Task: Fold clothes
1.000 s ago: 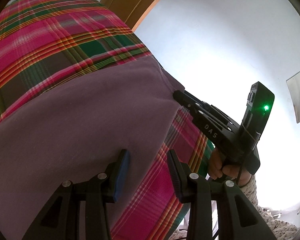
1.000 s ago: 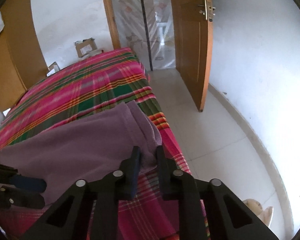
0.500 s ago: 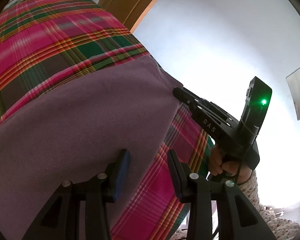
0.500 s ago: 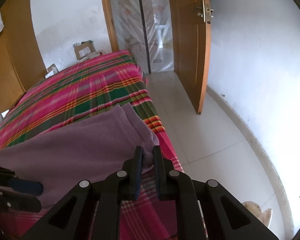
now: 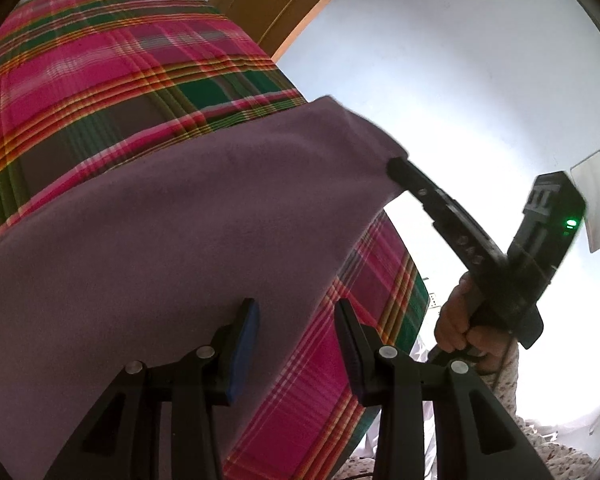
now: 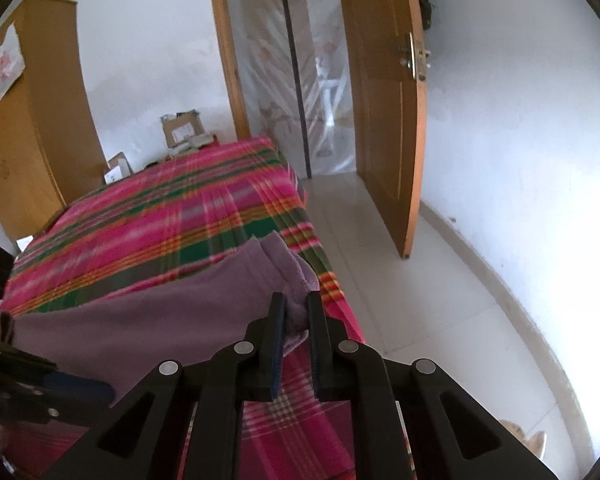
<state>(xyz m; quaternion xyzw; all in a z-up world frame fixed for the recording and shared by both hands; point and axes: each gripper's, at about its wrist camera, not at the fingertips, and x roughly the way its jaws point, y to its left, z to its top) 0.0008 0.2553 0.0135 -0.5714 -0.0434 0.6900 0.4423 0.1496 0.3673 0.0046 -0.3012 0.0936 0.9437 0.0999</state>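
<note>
Left view only: hand [image 5: 466, 330] gripping right gripper [image 5: 398, 168].

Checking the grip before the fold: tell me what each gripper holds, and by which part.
Right gripper pinches the purple garment at its corner near the bed edge. Left gripper stands open over the garment's edge, holding nothing.

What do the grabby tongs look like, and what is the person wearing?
Both tongs are black plastic, each with two flat fingers and round silver screws. The left tongs have blue pads. The right tongs carry a boxy black top with a small green light and pale lettering along one finger. The sleeve is pale and knitted, with a speckled pattern.
</note>
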